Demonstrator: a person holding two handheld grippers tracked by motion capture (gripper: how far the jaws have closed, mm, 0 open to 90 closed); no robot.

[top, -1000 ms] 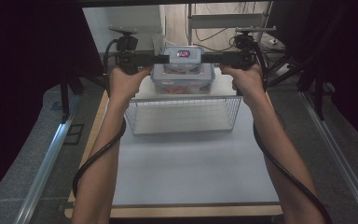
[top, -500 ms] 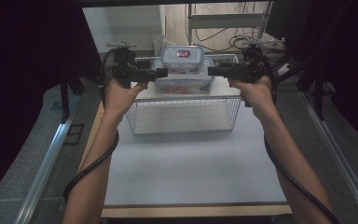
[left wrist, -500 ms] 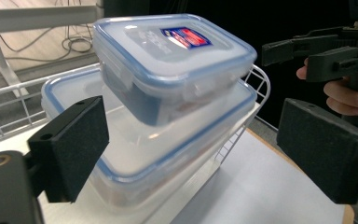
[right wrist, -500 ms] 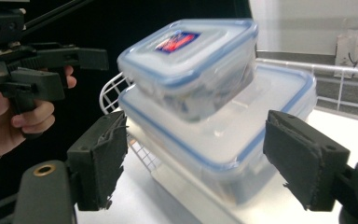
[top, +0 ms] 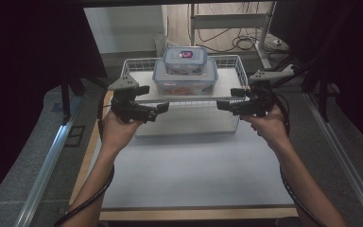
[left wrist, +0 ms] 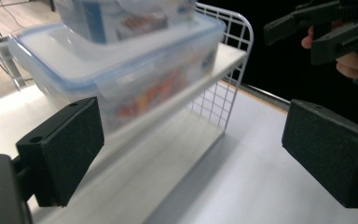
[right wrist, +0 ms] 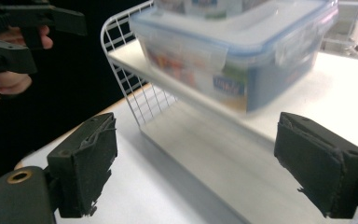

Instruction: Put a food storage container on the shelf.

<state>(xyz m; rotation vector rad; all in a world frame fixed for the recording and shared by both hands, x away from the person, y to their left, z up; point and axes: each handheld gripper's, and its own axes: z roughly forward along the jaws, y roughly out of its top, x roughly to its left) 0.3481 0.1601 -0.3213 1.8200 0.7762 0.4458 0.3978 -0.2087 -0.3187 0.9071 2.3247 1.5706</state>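
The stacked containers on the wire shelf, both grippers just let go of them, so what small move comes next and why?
Probably draw both hands a little further back toward the near table edge. The left gripper and right gripper have just been opening, with nothing between their fingers, and the small container sits on the large container on the wire shelf, so the placing looks finished.

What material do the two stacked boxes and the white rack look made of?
The larger box and the smaller box on it look like clear, glossy plastic: contents show through, with blue-edged lids. The rack seems white coated wire, judging by its thin grid sides.
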